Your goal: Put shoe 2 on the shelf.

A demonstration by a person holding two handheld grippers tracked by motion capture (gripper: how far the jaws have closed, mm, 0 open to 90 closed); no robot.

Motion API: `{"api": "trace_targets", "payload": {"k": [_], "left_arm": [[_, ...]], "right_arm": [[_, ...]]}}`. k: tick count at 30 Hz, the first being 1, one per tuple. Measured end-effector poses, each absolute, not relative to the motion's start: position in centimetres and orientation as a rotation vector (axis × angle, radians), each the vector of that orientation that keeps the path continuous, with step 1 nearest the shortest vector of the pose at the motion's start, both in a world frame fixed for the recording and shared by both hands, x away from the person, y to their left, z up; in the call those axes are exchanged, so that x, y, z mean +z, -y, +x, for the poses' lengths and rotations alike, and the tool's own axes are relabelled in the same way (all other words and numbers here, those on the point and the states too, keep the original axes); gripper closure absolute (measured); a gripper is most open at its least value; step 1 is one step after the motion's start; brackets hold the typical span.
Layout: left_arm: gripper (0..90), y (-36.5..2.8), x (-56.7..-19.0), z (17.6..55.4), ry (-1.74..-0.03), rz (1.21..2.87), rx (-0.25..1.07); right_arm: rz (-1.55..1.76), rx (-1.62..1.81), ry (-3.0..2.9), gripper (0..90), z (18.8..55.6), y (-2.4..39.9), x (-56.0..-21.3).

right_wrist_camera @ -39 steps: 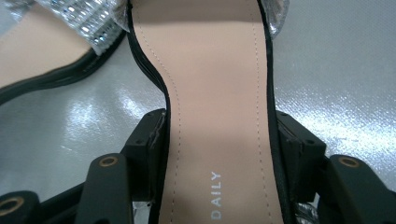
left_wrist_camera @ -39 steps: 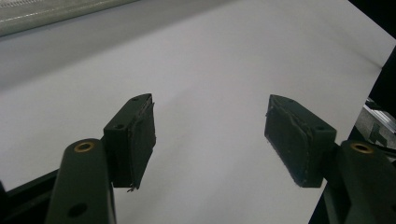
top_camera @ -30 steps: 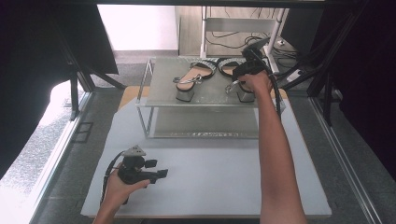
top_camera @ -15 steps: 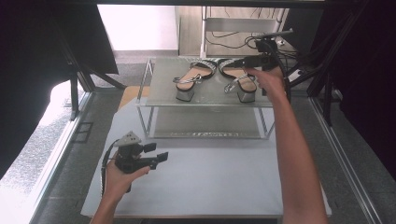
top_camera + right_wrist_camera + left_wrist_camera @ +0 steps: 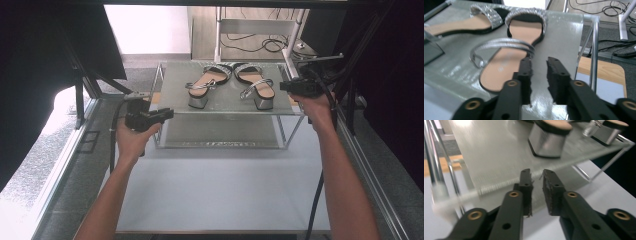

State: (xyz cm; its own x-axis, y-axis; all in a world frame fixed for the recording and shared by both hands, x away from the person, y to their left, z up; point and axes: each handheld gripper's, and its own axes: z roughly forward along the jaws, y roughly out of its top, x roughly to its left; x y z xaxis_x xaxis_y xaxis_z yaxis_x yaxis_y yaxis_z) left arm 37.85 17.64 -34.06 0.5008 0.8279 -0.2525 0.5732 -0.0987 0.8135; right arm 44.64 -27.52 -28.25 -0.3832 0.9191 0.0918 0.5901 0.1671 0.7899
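1. Bearing everything, the bench (image 5: 215, 200) carries a glass shoe shelf (image 5: 227, 102) at its far middle.
2. On the shelf lie two silver-strapped sandals, heels near: the left sandal (image 5: 205, 82) and the right sandal (image 5: 255, 85), side by side.
3. The left tongs (image 5: 167, 112) hover at the shelf's near left corner. Their jaws have just been closing to a narrow gap with nothing between them.
4. The right tongs (image 5: 284, 86) hang at the shelf's right edge, just beside the right sandal, likewise narrowed and empty.
5. Reaching in seems the step in hand. To do it well, open wide first, come in level, and clear the glass edge before pinching a strap or heel.
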Motion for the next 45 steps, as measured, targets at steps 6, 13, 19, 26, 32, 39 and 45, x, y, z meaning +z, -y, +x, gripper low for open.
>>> {"api": "trace_targets", "payload": {"k": [6,13,19,26,32,39,45], "left_arm": [[85.1,-16.1,-33.4,41.3,-1.238,1.811,0.346],[85.8,-14.4,-34.5,43.9,-1.276,1.826,0.322],[85.8,-13.1,-34.8,44.9,-1.273,1.861,0.310],[88.2,-11.7,-34.6,44.7,-1.233,1.886,0.299],[88.4,-9.4,-34.6,44.1,-1.179,1.890,0.253],[88.3,-7.5,-34.5,43.8,-1.155,1.902,0.257],[86.8,-6.2,-34.3,43.8,-1.136,1.918,0.249]], "right_arm": [[1.417,1.010,-2.092,89.3,44.6,27.5,-30.4],[1.387,0.993,-2.127,89.5,44.8,26.5,-32.3],[1.361,0.996,-2.139,89.7,44.7,25.6,-32.6],[1.347,1.070,-2.177,89.9,44.2,25.1,-32.9],[1.299,1.099,-2.217,89.8,43.7,23.4,-33.0],[1.259,1.109,-2.239,89.8,43.4,21.9,-33.2],[1.257,1.116,-2.241,89.8,43.4,21.5,-33.2]]}}
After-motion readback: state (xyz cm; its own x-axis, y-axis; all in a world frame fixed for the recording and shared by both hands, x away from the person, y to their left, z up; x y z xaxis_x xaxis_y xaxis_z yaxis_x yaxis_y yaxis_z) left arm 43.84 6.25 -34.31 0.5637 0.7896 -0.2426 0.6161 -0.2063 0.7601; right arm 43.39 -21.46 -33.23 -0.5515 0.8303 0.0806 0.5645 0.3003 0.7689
